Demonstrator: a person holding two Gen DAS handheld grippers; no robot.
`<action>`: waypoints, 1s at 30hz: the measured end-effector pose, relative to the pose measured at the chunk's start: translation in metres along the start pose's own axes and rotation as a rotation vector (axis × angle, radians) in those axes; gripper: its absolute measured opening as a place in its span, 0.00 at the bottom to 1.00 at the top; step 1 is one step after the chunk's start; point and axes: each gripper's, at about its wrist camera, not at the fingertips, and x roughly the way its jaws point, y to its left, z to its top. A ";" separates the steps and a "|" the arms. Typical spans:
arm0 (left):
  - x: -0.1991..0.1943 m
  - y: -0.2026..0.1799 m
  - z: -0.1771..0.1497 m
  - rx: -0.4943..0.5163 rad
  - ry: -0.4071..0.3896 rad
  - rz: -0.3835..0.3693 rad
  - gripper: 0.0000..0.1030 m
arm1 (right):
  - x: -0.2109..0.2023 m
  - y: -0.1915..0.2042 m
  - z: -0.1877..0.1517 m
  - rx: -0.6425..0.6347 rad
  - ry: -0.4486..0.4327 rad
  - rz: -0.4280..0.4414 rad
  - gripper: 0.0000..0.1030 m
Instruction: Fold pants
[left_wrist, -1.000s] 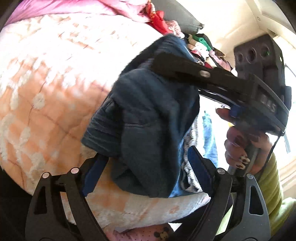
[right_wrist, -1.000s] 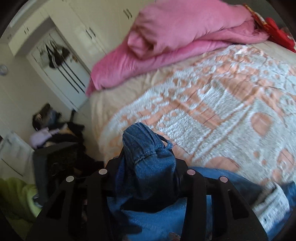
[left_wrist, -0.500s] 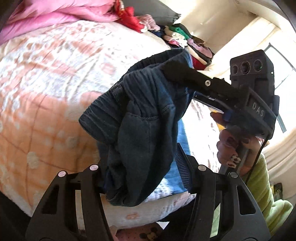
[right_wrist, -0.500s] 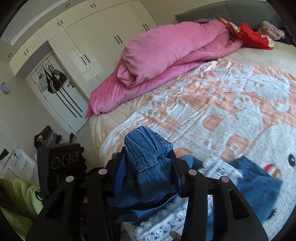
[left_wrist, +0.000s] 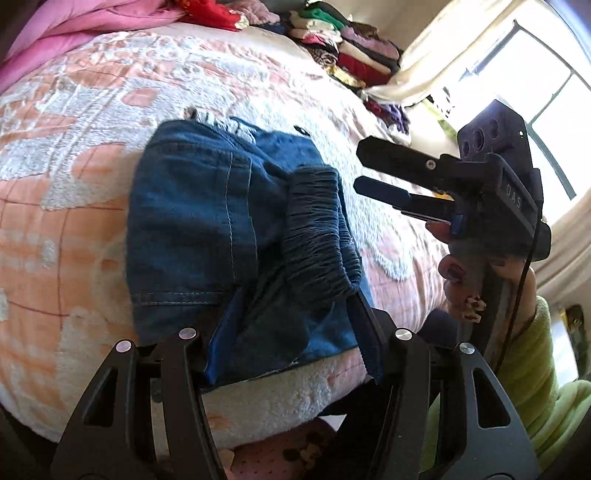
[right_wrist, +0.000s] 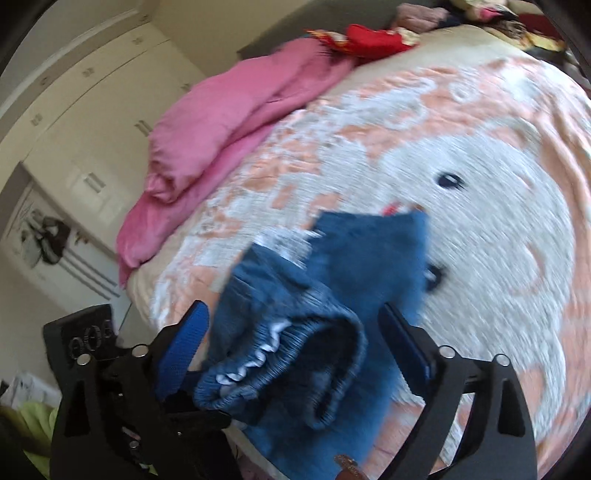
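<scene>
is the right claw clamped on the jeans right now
No, in the left wrist view the right claw hangs open in the air beside the jeans, its two fingers apart with nothing between them.

The pants (left_wrist: 229, 236) lie folded at the bed's (left_wrist: 74, 206) near edge. A duvet (right_wrist: 221, 110) lies along its far left edge, stacked clothes (left_wrist: 351, 48) at its far right corner.

The right wrist view is smeared by motion, so the blanket (right_wrist: 480, 206) pattern and the far edge of the jeans (right_wrist: 369, 258) lose their detail. Where the jeans hang over the bed's near edge, the left gripper (left_wrist: 291, 332) covers their lower hem, and I cannot tell whether its pads actually pinch cloth. The clothes pile (left_wrist: 351, 51) at the bed's far corner is too small to sort into garments. The hand (left_wrist: 469, 273) is mostly hidden behind the right gripper (left_wrist: 373, 166).
</scene>
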 end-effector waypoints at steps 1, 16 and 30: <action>0.001 -0.002 -0.002 0.006 0.003 0.004 0.47 | 0.002 -0.001 -0.003 0.006 0.006 -0.012 0.90; 0.012 -0.021 -0.011 0.089 0.015 0.035 0.53 | 0.013 0.003 -0.006 -0.049 0.019 0.013 0.33; -0.031 -0.029 -0.008 0.153 -0.081 0.091 0.71 | -0.032 0.008 -0.015 -0.106 -0.097 -0.095 0.77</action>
